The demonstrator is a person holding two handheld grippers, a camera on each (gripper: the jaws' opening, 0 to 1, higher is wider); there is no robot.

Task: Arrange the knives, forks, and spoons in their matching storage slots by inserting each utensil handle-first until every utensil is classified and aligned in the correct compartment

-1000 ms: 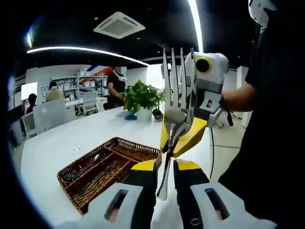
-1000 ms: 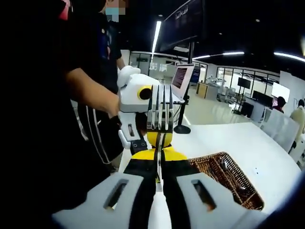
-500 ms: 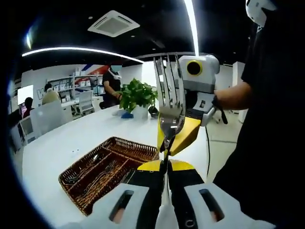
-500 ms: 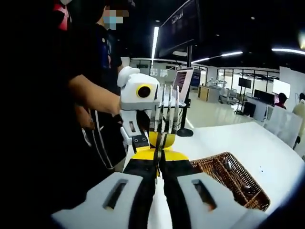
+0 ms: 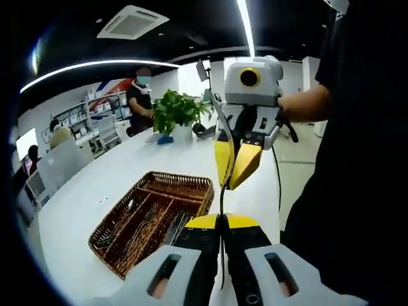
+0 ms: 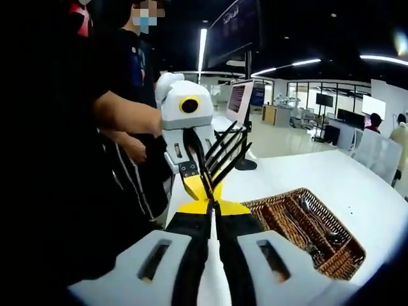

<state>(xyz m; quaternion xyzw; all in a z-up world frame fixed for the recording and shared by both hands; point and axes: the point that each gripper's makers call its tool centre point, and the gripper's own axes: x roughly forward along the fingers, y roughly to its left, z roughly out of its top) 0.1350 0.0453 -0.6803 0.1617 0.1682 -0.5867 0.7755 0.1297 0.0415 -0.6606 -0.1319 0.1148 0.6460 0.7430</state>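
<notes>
The right claw [image 6: 213, 205] is clamped on a fork [image 6: 224, 152], its yellow-tipped jaws pressed together around the neck of the fork, whose tines fan upward and to the right, seen dark against the bright room behind. Facing it, the left claw [image 6: 195, 185] points toward the camera with its yellow tips just at the fork's lower end; whether those tips touch the metal cannot be told from here.

In the left gripper view the left claw [image 5: 222, 221] is closed narrow on the thin stem of the fork [image 5: 221, 172], seen edge-on as a slim dark line rising between the jaws. Above it the right claw [image 5: 234, 167] hangs with its yellow tips pointing down, pinched around the same stem. So both claws hold the one fork, in the air above the counter [image 5: 102, 178].

Down on the white counter lies a wicker basket [image 5: 191, 185], split into long compartments, with some cutlery lying in them; which pieces cannot be made out. In the right gripper view the basket [image 6: 352, 258] sits to the right of the claw.

A person's forearm [image 5: 299, 107] reaches to the right claw. Farther along the counter stands a potted plant [image 5: 176, 111], and another person [image 5: 139, 99] stands behind it.
</notes>
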